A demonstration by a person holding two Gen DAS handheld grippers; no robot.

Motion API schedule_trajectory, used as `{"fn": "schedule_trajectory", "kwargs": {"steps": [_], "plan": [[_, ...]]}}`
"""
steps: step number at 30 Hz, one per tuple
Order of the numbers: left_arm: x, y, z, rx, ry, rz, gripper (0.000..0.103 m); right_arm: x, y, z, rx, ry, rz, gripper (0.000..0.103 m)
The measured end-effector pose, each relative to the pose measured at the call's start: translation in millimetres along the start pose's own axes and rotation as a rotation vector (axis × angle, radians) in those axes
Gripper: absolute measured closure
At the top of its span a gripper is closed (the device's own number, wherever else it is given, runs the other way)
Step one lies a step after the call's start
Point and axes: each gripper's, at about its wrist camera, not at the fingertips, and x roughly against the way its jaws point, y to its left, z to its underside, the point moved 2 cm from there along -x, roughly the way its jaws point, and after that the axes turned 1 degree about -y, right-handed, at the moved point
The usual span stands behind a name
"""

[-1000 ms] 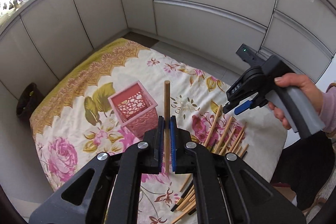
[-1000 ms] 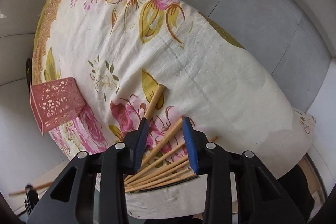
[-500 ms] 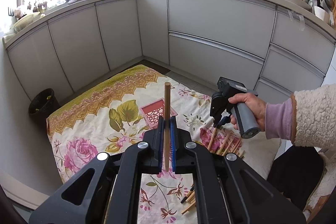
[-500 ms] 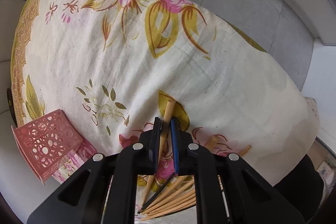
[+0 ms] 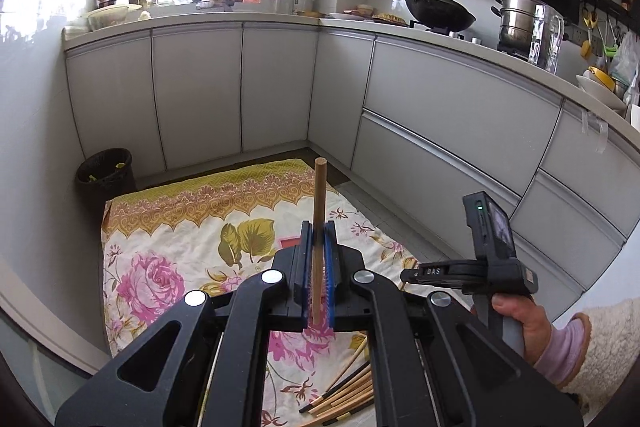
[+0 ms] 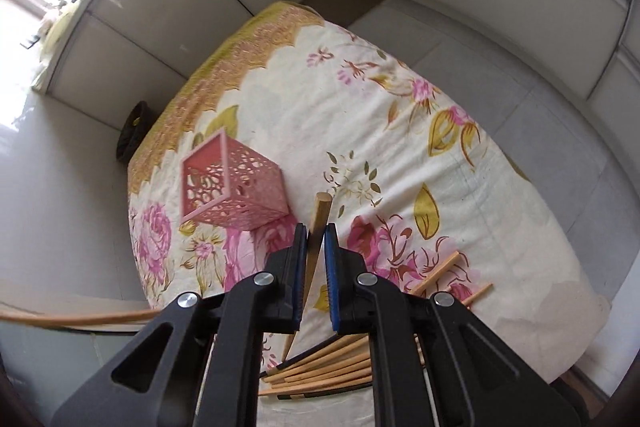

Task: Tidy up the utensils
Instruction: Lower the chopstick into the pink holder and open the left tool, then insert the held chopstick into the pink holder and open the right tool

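Observation:
My left gripper (image 5: 318, 227) is shut on a wooden chopstick (image 5: 319, 195) that stands upright between its blue pads, high above the floral cloth (image 5: 168, 239). In the right wrist view my right gripper (image 6: 316, 229) is shut on another wooden chopstick (image 6: 320, 215), lifted off the cloth and tilted. Just left of it on the cloth stands the pink lattice holder (image 6: 228, 191). Several loose chopsticks (image 6: 332, 367) lie in a pile under the right gripper, also visible as the pile of chopsticks (image 5: 344, 395) in the left view. The right gripper's body (image 5: 484, 259) and the hand holding it show at the right.
Grey kitchen cabinets (image 5: 440, 115) wrap around the cloth-covered surface. A dark bin (image 5: 106, 171) stands on the floor at the far left corner. A wok (image 5: 436, 11) and steel pot (image 5: 520, 23) sit on the counter above.
My right gripper closed on a chopstick from the pile and lifted it toward the pink holder. My left gripper rose and tilted up, still holding its chopstick.

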Motion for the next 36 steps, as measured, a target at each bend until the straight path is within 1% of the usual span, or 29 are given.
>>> {"fn": "schedule_trajectory", "kwargs": {"steps": [3,7,12,17,20,24,26,27,28,29,30,31,32,36], "plan": [[-2.1,-4.7,-9.2,0.031,-0.011,-0.007,0.098,43.4,-0.5,-2.8,0.091,-0.059,-0.031,0.095],[-7.0,-9.2,-22.0,0.067,-0.031,-0.023,0.098,85.0,7.5,-8.6,0.189,-0.129,-0.044,0.095],[-20.5,-13.3,-41.0,0.090,-0.060,-0.055,0.098,131.4,14.0,-27.3,0.224,-0.201,-0.076,0.095],[-48.5,-11.3,-56.1,0.101,-0.071,-0.103,0.098,168.8,20.4,-54.0,0.234,-0.284,-0.106,0.095],[-73.2,-5.7,-57.0,0.110,-0.049,-0.140,0.098,183.1,24.9,-69.2,0.238,-0.336,-0.117,0.095],[-108.7,7.1,-46.0,0.130,0.002,-0.190,0.098,188.5,32.6,-86.7,0.242,-0.374,-0.139,0.095],[-125.1,16.1,-35.3,0.154,0.047,-0.193,0.097,186.7,37.8,-93.4,0.244,-0.383,-0.142,0.095],[-130.5,20.5,-29.8,0.177,0.064,-0.175,0.097,184.1,40.2,-96.2,0.243,-0.382,-0.149,0.095],[-133.6,23.7,-24.7,0.194,0.077,-0.163,0.094,181.0,43.4,-98.4,0.243,-0.382,-0.153,0.095],[-134.1,25.4,-20.9,0.203,0.083,-0.170,0.082,177.6,46.5,-100.2,0.245,-0.383,-0.155,0.095],[-130.2,27.4,-18.1,0.211,0.072,-0.171,0.063,174.2,49.2,-102.0,0.247,-0.384,-0.158,0.095],[-124.2,28.9,-17.7,0.227,0.049,-0.170,0.056,169.4,53.2,-103.3,0.249,-0.384,-0.162,0.095],[-115.0,31.6,-18.4,0.251,0.022,-0.170,0.051,165.8,55.7,-104.5,0.251,-0.384,-0.163,0.095],[-71.5,40.9,-30.9,0.350,-0.101,-0.165,0.051,149.8,66.0,-107.0,0.260,-0.384,-0.165,0.095]]}}
